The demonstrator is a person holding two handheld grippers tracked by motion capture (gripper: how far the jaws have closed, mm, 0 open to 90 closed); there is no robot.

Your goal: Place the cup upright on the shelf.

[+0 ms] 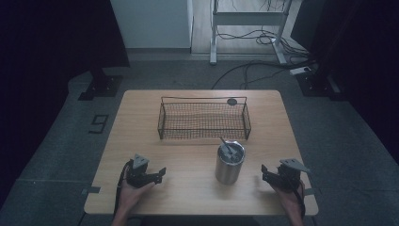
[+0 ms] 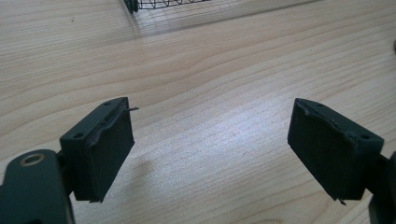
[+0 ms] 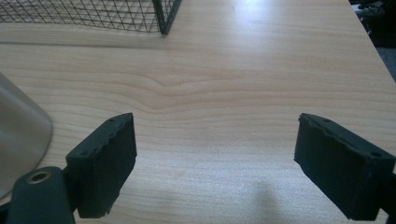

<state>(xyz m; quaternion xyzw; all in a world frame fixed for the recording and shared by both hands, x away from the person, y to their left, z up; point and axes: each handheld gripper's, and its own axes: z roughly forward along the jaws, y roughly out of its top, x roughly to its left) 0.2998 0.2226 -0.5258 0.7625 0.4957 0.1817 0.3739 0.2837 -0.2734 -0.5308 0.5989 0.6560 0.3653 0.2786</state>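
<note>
On the wooden table (image 1: 141, 136) a black wire basket (image 1: 203, 120) stands at the middle back, and it looks empty. In front of its right end is a steel cup (image 1: 229, 164) holding a few metal utensils (image 1: 227, 148). My left gripper (image 1: 160, 174) rests near the front left with its jaws wide apart and nothing between them; the left gripper view has it (image 2: 212, 109) over bare wood, with a basket corner (image 2: 154, 3) at the top. My right gripper (image 1: 264, 173) sits open to the right of the cup. The right gripper view shows this gripper (image 3: 217, 120) empty, the cup (image 3: 18, 135) at the left and the basket (image 3: 93, 14) above.
A small dark disc (image 1: 231, 101) lies by the basket's back right rim. Beyond the table are a white desk frame (image 1: 247, 21), floor cables (image 1: 263, 40), black stand bases (image 1: 101, 87) and a floor marker "9" (image 1: 98, 123). The table's right edge (image 3: 373, 60) is near my right gripper.
</note>
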